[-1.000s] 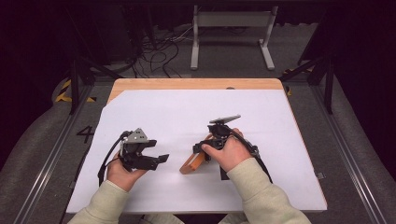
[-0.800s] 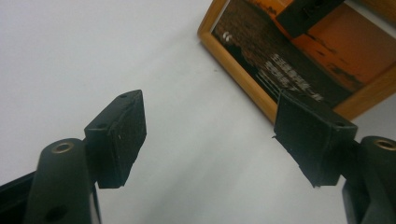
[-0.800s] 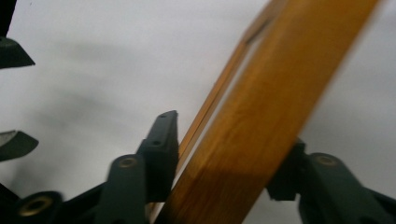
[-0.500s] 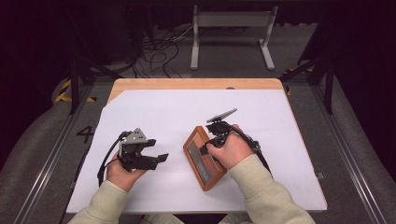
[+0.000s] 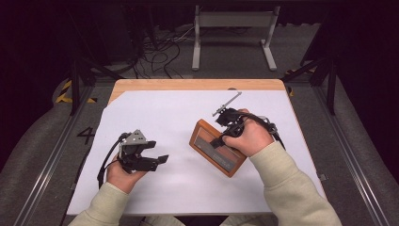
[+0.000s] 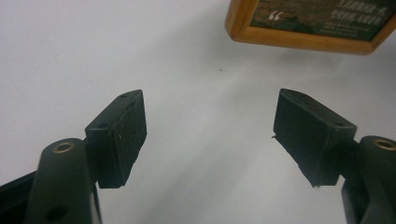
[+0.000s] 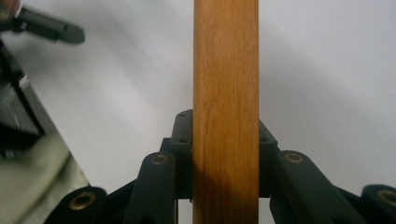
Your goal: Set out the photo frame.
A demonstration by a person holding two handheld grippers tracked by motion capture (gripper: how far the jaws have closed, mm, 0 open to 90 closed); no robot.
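Note:
A wooden picture frame (image 5: 214, 146) with a dark picture in it is held over the white sheet, tilted with its face up. My right gripper (image 5: 221, 139) is shut on its right edge; in the right gripper view the frame's wooden edge (image 7: 226, 93) runs straight up between the jaws. My left gripper (image 5: 159, 150) rests at the left of the sheet, open, pointing toward the frame. Nothing lies between its fingers (image 6: 122, 135), and a corner of the frame (image 6: 303, 28) shows ahead at the top of the left gripper view.
A white sheet (image 5: 160, 113) covers most of the wooden table (image 5: 188, 84). Metal rails (image 5: 47, 155) run along both sides on the floor. A metal stand (image 5: 233, 28) and cables (image 5: 160, 47) lie beyond the far edge.
The right gripper has lifted and turned the frame from nearly edge-on to face up, and carried it a little right and away. The left gripper has stayed put.

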